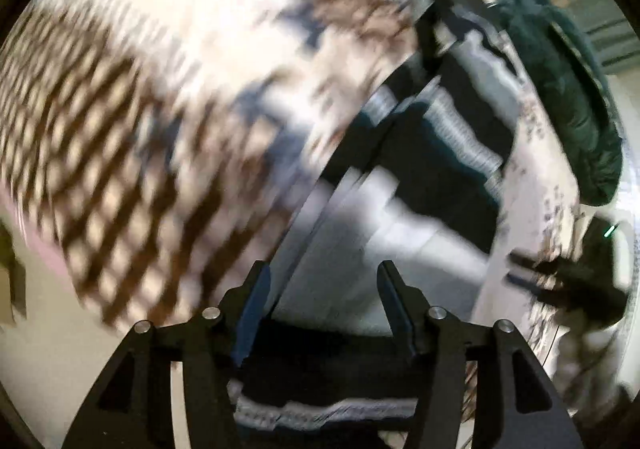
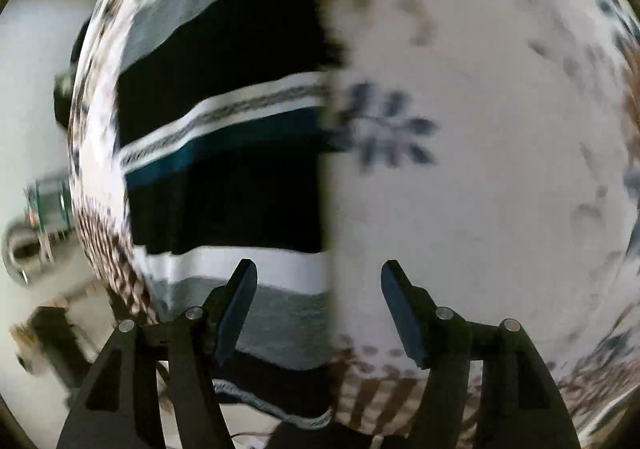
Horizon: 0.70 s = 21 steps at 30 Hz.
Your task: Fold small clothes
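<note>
A striped garment of black, white, grey and teal bands (image 1: 424,185) lies on a white patterned tablecloth (image 1: 192,49). In the left wrist view my left gripper (image 1: 322,273) is open just above the garment's near part, with nothing between its fingers. In the right wrist view the garment (image 2: 224,121) fills the left half, with a straight edge down the middle of the frame. My right gripper (image 2: 318,269) is open and empty, straddling that edge over the cloth (image 2: 480,169). Both views are motion-blurred.
A dark green garment (image 1: 560,81) lies at the table's far right edge. A dark object (image 1: 588,273) sits at the right beyond the table. The cloth has a brown checked border (image 1: 80,153) and blue flower prints (image 2: 388,129). Floor and furniture (image 2: 40,209) show at the left.
</note>
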Available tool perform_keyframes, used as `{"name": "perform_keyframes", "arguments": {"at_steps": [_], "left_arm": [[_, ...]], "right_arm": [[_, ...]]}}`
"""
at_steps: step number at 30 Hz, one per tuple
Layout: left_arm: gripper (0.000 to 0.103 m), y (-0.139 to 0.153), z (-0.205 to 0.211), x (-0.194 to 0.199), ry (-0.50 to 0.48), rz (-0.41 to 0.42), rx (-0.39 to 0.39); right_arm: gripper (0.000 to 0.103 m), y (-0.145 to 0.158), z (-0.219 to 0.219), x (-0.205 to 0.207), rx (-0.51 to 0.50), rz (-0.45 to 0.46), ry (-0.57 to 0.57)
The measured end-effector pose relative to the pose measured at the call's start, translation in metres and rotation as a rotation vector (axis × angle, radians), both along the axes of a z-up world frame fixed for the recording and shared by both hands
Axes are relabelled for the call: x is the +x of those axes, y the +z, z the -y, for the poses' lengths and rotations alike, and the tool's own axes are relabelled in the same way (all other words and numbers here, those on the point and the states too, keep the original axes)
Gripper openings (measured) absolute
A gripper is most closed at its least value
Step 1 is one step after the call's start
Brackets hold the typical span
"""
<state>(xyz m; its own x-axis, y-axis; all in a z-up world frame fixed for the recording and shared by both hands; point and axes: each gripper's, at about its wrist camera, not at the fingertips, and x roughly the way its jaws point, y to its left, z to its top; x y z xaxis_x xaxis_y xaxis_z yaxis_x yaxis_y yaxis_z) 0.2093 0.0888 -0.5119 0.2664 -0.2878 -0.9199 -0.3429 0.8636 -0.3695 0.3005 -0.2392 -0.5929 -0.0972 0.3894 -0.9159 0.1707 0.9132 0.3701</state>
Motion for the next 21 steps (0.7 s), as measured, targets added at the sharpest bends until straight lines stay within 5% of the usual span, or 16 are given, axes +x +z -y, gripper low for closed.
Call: {"name": "perform_keyframes", "arguments": {"at_steps": [6,9,14,16,18,19,21], "left_arm": [[0.054,0.033,0.013,0.143,-0.082,0.175,-0.014],[0.054,0.011,0.02,0.245,-0.102,0.186,-0.083],[0.054,-0.032,0.033,0.349,-0.179,0.124,-0.091],[0.045,-0.042,0.042,0.369,-0.235,0.129,-0.08],[0.004,-0.037,0.048,0.371,-0.293,0.192,-0.023],[0.004,-0.032,0.047,0.37,-0.311,0.222,-0.011],[0.004,-0.021,0.038,0.365,-0.313,0.274,-0.014]], "right_arm": [[0.067,-0.006,0.023,0.052,0.014,0.088,-0.133],[0.067,0.002,0.022,0.097,0.02,0.148,-0.169],[0.067,0.01,0.017,0.18,0.009,0.245,-0.231],[0.067,0.002,0.014,0.21,0.019,0.243,-0.262],[0.067,-0.008,0.011,0.233,0.032,0.227,-0.294],[0.066,-0.009,0.009,0.24,0.031,0.224,-0.291],[0.045,-0.004,-0.003,0.25,0.001,0.253,-0.264]]}}
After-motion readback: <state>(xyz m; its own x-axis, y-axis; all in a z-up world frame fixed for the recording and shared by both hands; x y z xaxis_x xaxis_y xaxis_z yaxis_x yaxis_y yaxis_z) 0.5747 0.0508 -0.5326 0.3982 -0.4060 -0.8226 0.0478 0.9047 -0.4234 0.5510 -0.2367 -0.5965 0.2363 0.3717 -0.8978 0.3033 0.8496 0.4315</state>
